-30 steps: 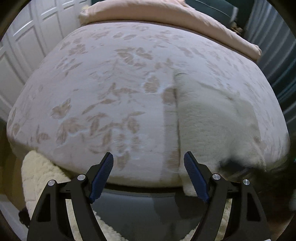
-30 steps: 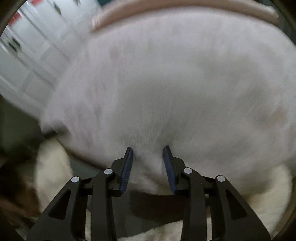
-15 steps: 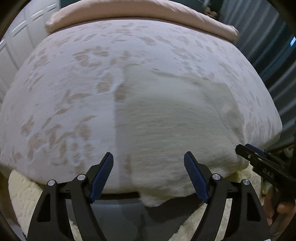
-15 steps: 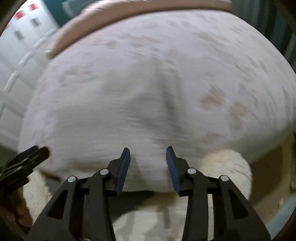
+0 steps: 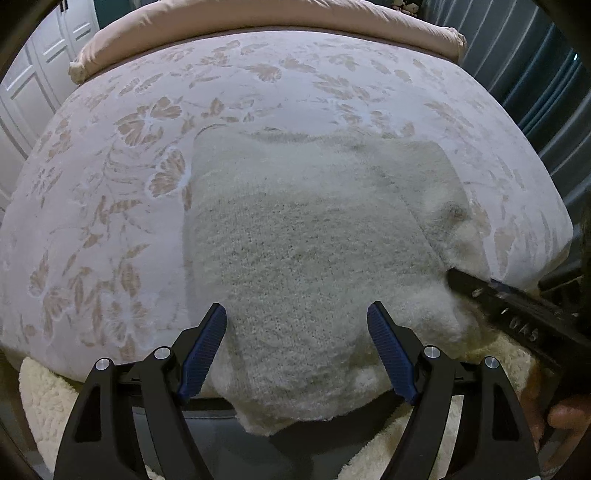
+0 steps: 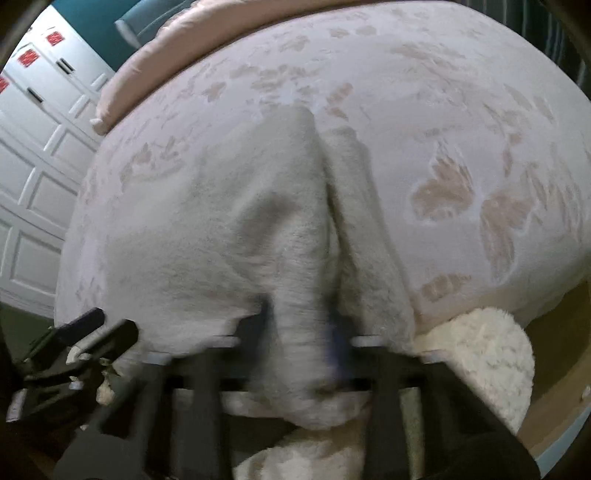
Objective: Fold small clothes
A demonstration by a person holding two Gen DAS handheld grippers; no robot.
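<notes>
Cream fuzzy knit garment [image 5: 306, 236] lies on the bed [image 5: 110, 192], near the bed's near edge, its near hem hanging a little over that edge. Left-wrist view: garment spread fairly flat, roughly squarish, with a doubled-over part along its right side. Bed cover pale pink-grey with tan leaf and flower print. Pink rolled bolster or folded duvet [image 5: 258, 22] along the far edge of the bed. White shaggy rug or throw [image 5: 40, 398] below the bed's near edge. White panelled doors [image 6: 33, 155] at far left, with small red labels; dark pleated curtain [image 5: 517, 74] at far right.

Left claw [image 5: 297, 354]: jaws stand wide apart, blue ribbed pads [image 5: 203, 350] either side of the garment's near hem, not pressing it. Nothing held.

Right claw [image 6: 299, 332]: view motion-blurred. Its jaws have just been closing; a raised ridge of the garment [image 6: 295, 258] runs between them. Pads appear to pinch that fold at the near hem, though blur hides the exact contact. Fabric rises in a tented crease from the claw toward the far side of the bed. In the left-wrist view the right claw comes in from the right, tip against the garment's right edge.

Part of a hand [image 5: 565, 413] shows at lower right, left-wrist view, behind the right claw's body. Left claw visible at lower left of the right-wrist view, just beside the garment's left near corner.
</notes>
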